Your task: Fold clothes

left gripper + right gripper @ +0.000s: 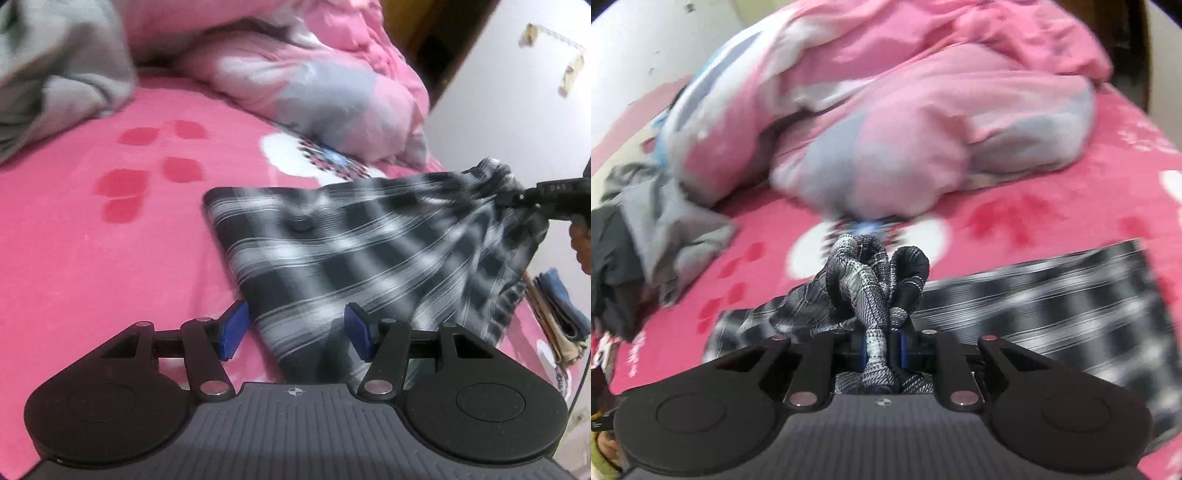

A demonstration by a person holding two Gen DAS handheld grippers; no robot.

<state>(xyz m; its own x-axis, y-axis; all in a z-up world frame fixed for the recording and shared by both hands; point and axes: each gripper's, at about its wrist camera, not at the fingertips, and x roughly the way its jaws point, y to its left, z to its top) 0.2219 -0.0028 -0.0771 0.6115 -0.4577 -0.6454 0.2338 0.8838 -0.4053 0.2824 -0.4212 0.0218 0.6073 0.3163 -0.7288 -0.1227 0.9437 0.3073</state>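
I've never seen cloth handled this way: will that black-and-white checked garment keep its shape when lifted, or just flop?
Probably flop: the checked garment bunches into soft folds where the right tool pinches it. It looks light, since one pinched corner drags the whole piece. It may slide easily over the pink sheet.

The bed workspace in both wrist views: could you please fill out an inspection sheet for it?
Surface: pink bedsheet with red and white print.
Job's things: plaid garment lying partly flat, one end lifted.
Clutter: grey clothes heaped at the far side; pink duvet bunched behind; folded stack at the bed's edge.
Grippers: left gripper open over the plaid's near edge, gripping nothing; right gripper shut on bunched plaid fabric.
Cables: thin dark line at the right edge, cannot tell what it is.
Surroundings: white wall.
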